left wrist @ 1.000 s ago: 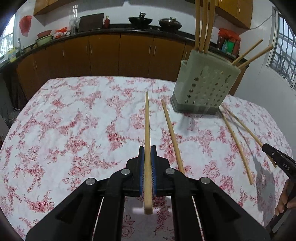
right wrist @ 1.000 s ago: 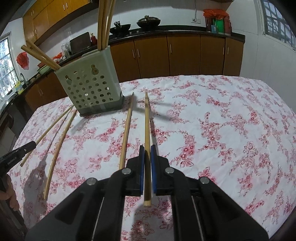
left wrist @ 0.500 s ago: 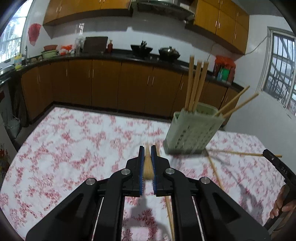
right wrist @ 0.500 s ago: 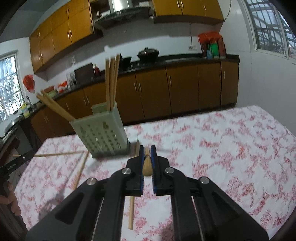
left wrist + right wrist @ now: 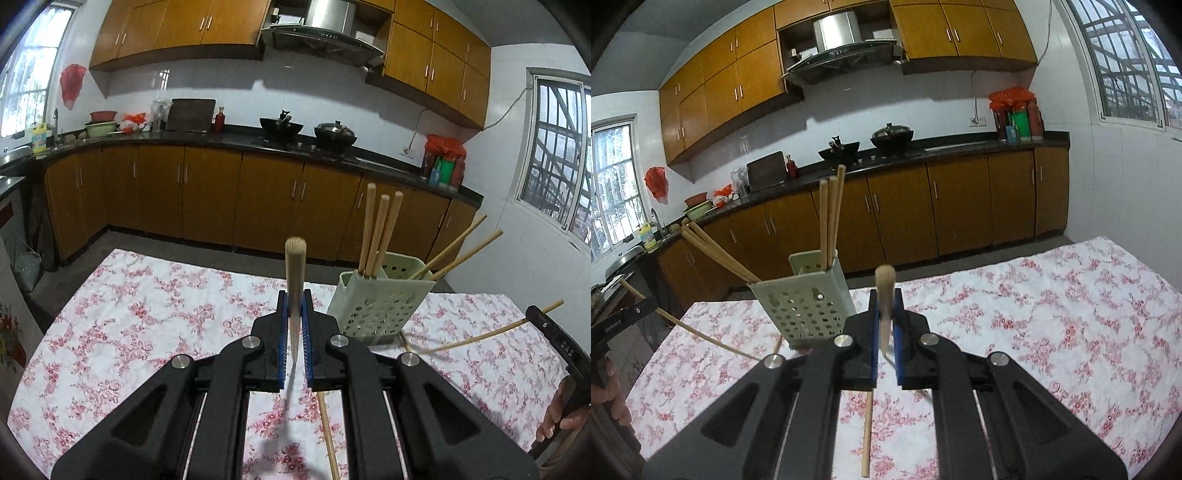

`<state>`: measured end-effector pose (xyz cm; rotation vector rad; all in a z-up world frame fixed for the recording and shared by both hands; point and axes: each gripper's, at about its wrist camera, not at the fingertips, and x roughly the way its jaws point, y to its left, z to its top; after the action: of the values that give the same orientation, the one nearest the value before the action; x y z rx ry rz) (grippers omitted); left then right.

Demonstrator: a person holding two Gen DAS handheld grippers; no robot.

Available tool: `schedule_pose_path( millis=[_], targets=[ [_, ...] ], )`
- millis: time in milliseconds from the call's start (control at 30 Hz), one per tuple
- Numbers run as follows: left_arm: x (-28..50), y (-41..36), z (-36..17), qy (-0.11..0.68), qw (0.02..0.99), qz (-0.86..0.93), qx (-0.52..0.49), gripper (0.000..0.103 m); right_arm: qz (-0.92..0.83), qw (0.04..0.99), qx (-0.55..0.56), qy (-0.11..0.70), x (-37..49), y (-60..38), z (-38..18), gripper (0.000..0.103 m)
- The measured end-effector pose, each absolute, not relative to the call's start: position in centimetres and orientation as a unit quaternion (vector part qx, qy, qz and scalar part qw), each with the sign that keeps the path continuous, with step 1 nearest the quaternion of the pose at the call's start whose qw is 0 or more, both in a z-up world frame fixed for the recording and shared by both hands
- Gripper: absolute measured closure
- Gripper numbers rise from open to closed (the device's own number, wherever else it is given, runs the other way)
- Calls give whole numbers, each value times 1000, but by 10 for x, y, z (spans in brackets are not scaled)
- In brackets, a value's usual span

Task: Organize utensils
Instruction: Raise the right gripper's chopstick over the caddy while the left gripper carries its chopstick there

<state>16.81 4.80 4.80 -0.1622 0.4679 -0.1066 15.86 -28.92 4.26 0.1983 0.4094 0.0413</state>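
Kitchen cabinets in orange-brown wood line the far wall, with two dark woks on the black worktop; nearer the cameras a surface (image 5: pixel 147 314) under a red-flowered cloth carries the things. Left gripper (image 5: pixel 294 325) has its fingers clamped on a chopstick (image 5: pixel 294 280) that points away from the camera, its round end raised above the blue pads; right gripper (image 5: pixel 885 325) has its fingers clamped the same way on a second chopstick (image 5: pixel 884 295). Seen from the left wrist, a pale green holder (image 5: pixel 380 302) with a perforated wall stands on the cloth at about 2 o'clock from the fingers; three sticks stand upright in it and two lean out toward 2 o'clock. From the right wrist the holder sits at about 10 o'clock, just beside the fingers. One loose stick (image 5: pixel 328 435) lies on the cloth below the left fingers, toward 5 o'clock; the right view shows it (image 5: pixel 867 432) toward 7 o'clock. Another thin stick (image 5: pixel 476 338) runs from near the holder's foot toward the right gripper's black body at the left view's 3 o'clock edge, where a hand (image 5: pixel 561 413) grips the handle; whether that stick rests on the cloth I cannot tell.
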Motion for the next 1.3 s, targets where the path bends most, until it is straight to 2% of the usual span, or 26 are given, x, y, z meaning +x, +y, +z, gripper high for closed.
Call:
schedule_pose_path(
  millis=[600, 1000, 1300],
  targets=[
    [160, 24, 97, 161, 978, -99, -88, 95, 51, 985, 96, 132, 154, -279, 100, 95],
    [188, -13, 147, 51, 987, -118, -96, 95, 68, 992, 108, 12, 178, -255, 174, 95],
    [214, -31, 133, 9, 993, -97, -70, 95, 48, 994, 93, -5, 227, -239, 161, 95]
  ],
)
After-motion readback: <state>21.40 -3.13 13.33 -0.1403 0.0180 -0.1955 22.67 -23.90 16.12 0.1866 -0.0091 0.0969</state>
